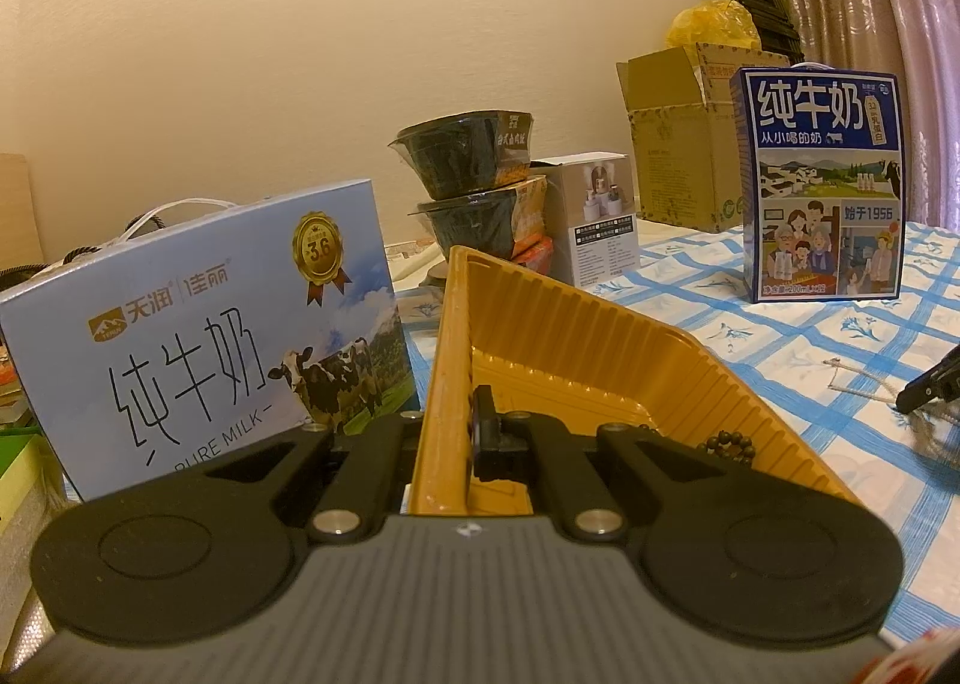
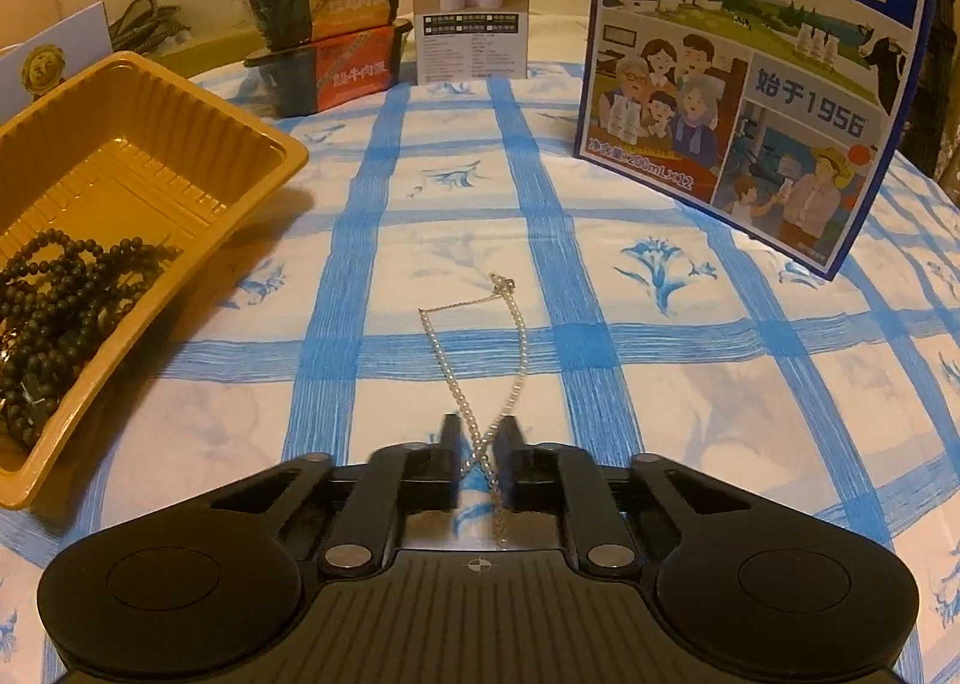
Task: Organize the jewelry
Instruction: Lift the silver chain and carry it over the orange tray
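Two milk cartons stand on the blue-checked table — a dark blue one, a pale one. Behind them are three stacked meal bowls, a small white box and an open cardboard box.
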